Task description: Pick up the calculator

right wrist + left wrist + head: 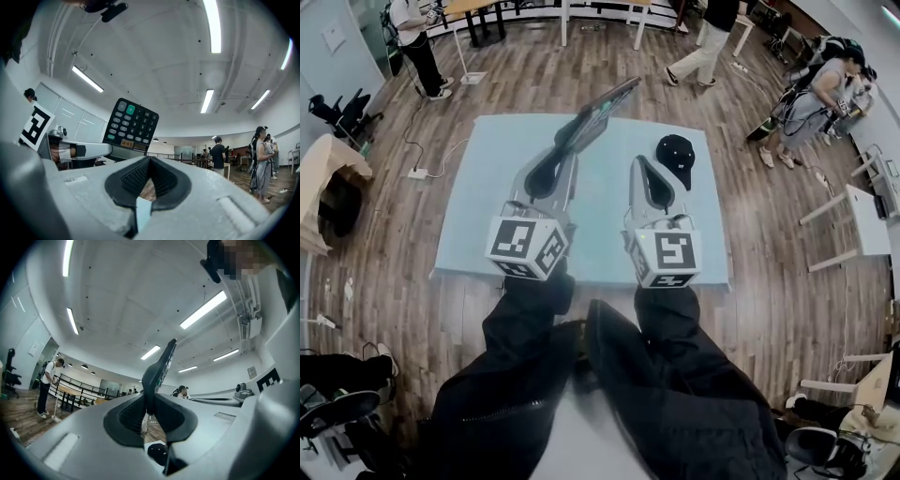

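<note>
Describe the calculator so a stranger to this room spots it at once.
Start at the pale blue table in the middle of the wooden floor. Above its far half, the left gripper pinches a flat black calculator with green keys, tilted up in the air. Its only dark neighbour, a rounded black cap, lies on the tabletop.

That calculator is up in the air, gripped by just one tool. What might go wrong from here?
The left tool pinches the calculator only near one end, so most of it sticks out tilted. It may pivot or slip and fall to the blue table. The right tool, shut and empty, hangs close beside it and might knock it.
</note>
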Demonstrator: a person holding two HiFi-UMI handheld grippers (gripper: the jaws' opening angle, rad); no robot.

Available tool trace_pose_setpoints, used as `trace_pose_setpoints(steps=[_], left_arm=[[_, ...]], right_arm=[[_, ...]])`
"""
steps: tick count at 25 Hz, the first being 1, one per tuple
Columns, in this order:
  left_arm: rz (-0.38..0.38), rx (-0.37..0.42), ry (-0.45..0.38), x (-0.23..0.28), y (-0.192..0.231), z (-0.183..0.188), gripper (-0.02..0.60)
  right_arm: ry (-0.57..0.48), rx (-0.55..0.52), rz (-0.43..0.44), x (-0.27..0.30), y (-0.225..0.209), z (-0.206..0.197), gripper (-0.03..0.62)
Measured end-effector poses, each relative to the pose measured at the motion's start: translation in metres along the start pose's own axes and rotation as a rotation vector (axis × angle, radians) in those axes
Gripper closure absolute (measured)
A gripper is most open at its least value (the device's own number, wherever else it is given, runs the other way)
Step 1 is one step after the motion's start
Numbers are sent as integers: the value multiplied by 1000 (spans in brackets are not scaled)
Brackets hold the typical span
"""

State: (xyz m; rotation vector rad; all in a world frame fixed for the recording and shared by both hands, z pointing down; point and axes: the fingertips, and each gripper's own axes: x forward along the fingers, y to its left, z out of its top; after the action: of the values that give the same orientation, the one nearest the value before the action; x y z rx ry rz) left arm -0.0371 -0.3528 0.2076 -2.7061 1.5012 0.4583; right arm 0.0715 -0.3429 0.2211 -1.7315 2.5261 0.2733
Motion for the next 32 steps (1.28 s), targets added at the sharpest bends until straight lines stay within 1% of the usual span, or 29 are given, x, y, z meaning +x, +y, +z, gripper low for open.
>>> trace_pose_setpoints(steps=[6, 11, 21, 32], left_arm=[[12, 18, -5, -3, -1, 5, 529], [20, 24, -9, -3, 2, 5, 529], [33, 38, 3, -5, 7, 9, 529], [26, 41, 22, -7, 4, 5, 529]], right_arm=[[-3, -13, -10, -2, 0, 8, 594], [-6, -9, 0, 1, 1, 10, 594], [-9, -24, 6, 3, 5, 17, 595], [-18, -30, 9, -2, 9, 18, 594]])
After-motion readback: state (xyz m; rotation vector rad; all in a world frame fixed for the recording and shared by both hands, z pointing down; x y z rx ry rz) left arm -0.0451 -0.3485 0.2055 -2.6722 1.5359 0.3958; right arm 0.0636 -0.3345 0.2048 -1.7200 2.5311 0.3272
